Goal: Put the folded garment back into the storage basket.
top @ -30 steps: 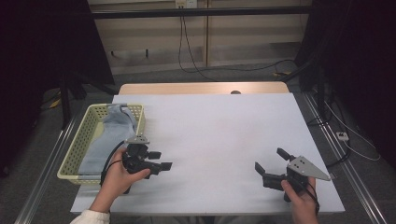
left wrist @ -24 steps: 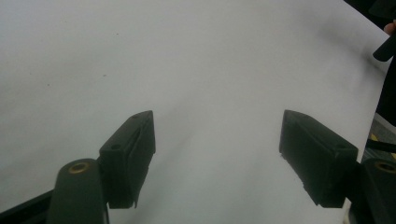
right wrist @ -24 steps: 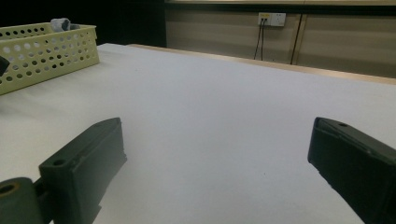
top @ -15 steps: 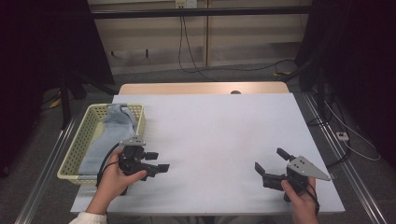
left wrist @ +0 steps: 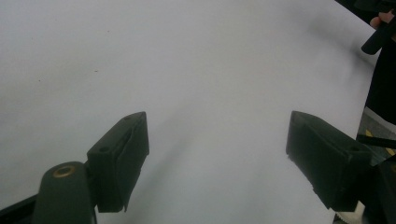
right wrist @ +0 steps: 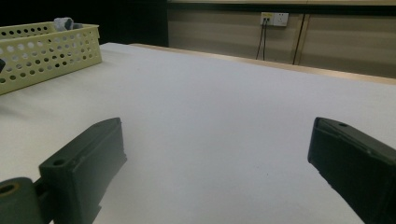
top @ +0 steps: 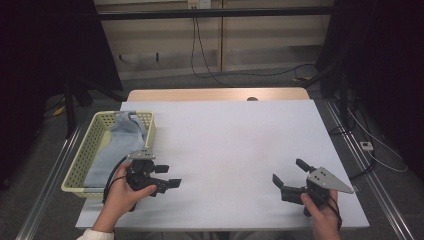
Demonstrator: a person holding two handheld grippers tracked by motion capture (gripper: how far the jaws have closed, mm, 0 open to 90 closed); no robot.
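My left gripper (top: 168, 176) rests low over the white table (top: 225, 140) at the front left, just right of a pale yellow basket (top: 80, 162). Its jaws point right and have just been opening, with nothing between them. In the left gripper view the left gripper (left wrist: 219, 140) stands wide over bare white surface. My right gripper (top: 288, 170) sits at the front right, open and empty, angled toward the table's middle. In the right gripper view the right gripper (right wrist: 217, 154) frames bare table. A grey-blue cloth (top: 122, 137) lies in the basket.
The basket (right wrist: 51, 51) with the cloth (right wrist: 63, 22) shows at the far left of the right gripper view. A bare wooden strip (top: 215, 95) runs along the table's far edge. Metal rails (top: 52, 185) flank the table, and cables (top: 370, 145) lie on the floor to the right.
The left gripper's jaws have spread a little wider. Both hands have kept their places, and the right gripper looks the same.
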